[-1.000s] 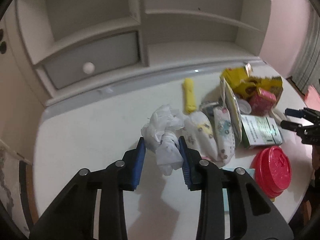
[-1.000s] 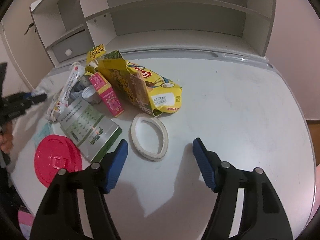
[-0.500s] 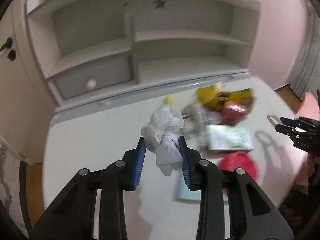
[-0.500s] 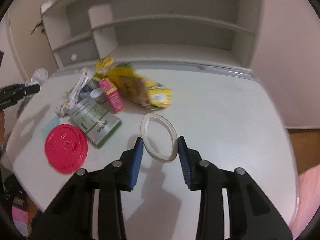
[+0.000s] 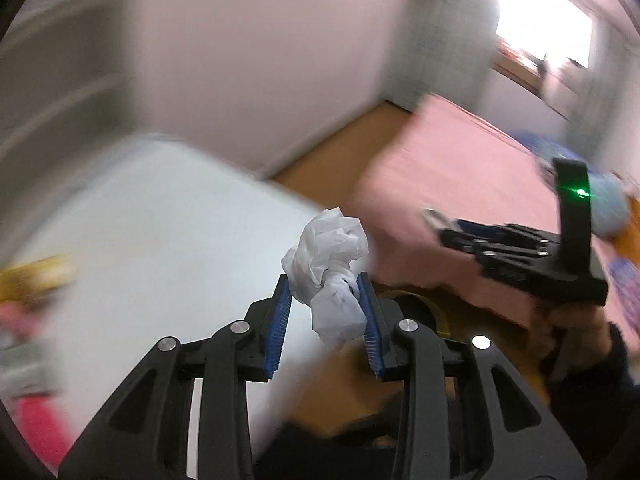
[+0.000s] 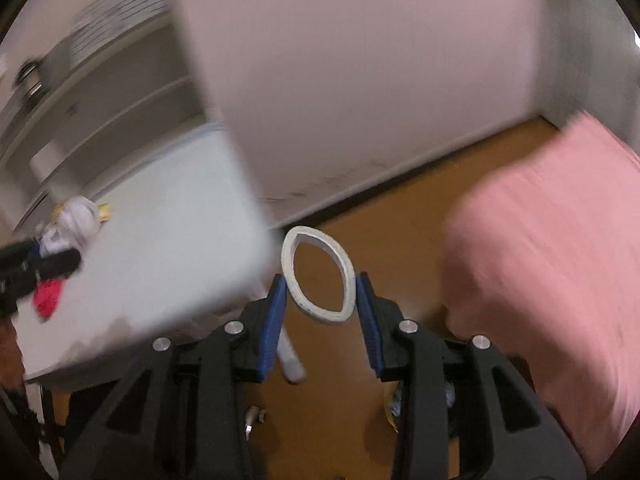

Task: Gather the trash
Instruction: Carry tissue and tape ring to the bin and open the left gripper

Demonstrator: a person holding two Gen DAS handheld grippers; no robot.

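In the left wrist view my left gripper [image 5: 322, 292] is shut on a crumpled white plastic wrapper [image 5: 328, 268], held up past the right edge of the white table [image 5: 152, 220]. My right gripper [image 6: 320, 286] is shut on a squashed white ring [image 6: 318, 276], which hangs over the brown floor [image 6: 400, 220] off the table's corner. The right gripper [image 5: 436, 222] also shows from the side in the left wrist view, a hand behind it. The left gripper with its white wrapper [image 6: 76, 220] sits at the left edge of the right wrist view. Both views are motion-blurred.
A pink bedspread [image 6: 552, 260] fills the right side. A pale wall [image 6: 360, 80] meets the floor behind. Blurred red trash [image 6: 48, 296] and yellow trash [image 5: 28, 280] lie on the table. A dark round opening [image 5: 412, 308] shows under the left gripper.
Both grippers swung right, off the table toward the floor and bed. The right gripper closed on the white ring and lifted it. The left kept its grip on the wrapper.
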